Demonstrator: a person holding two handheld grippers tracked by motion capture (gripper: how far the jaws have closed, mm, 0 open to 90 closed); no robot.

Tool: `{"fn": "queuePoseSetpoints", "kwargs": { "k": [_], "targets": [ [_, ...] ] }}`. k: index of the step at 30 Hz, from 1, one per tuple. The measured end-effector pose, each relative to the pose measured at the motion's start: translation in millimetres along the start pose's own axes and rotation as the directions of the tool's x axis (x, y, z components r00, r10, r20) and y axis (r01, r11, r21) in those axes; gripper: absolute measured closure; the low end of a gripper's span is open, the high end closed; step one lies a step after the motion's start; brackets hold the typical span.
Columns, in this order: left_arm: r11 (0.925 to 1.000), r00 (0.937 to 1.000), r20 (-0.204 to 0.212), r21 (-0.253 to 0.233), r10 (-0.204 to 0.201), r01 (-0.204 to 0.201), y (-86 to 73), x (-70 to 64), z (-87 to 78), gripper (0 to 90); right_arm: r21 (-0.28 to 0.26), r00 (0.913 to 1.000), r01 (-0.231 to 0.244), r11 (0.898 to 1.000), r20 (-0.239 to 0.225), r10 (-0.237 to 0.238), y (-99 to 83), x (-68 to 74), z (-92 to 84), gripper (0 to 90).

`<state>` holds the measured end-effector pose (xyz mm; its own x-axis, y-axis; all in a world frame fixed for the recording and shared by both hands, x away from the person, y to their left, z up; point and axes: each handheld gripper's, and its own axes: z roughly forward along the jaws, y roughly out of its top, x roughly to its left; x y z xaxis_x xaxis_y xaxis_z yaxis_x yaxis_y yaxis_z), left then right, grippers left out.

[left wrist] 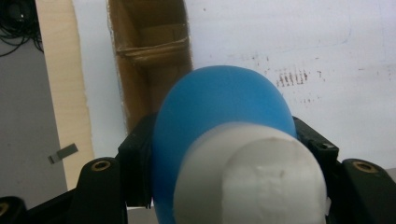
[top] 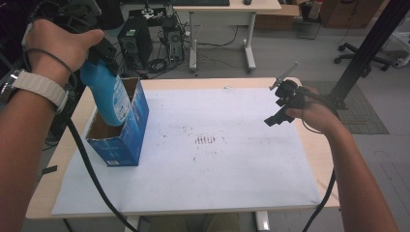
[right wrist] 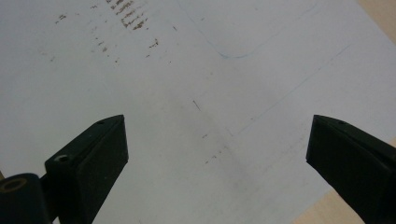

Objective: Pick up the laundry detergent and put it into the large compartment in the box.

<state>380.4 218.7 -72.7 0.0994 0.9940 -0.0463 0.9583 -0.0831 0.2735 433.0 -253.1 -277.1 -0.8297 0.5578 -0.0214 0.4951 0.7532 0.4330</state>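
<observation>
A white sheet covers the wooden tabletop, with brown smudges between the two pairs of fingers. Far beyond the fingers, on the floor, stand a black computer tower, a second desk and an office chair.

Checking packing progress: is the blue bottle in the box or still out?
Partly in. The blue bottle, clamped by the left gripper, has its lower end inside the open blue box, its upper part above the rim.

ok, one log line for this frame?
left gripper: shut on blue bottle | bottle: lower end inside open blue box | right gripper: jaws open, empty, over white mat
</observation>
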Motion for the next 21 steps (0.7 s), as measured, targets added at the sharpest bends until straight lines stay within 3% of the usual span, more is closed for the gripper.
{"fn": "queuePoseSetpoints", "kwargs": {
  "k": [3,21],
  "targets": [
    [1.0000,0.9999,-0.008,-0.005,0.007,-0.007,0.3,2.8,1.1,37.2,0.001,1.0000,-0.002,1.000,0.002,0.002,-0.3,-0.3,-0.3,5.7],
    [0.9989,0.9981,-0.040,-0.008,-0.046,0.046,2.4,23.8,11.2,37.3,0.009,1.0000,-0.009,1.000,-0.003,0.009,0.5,-1.9,2.0,5.7]
  ]
}}
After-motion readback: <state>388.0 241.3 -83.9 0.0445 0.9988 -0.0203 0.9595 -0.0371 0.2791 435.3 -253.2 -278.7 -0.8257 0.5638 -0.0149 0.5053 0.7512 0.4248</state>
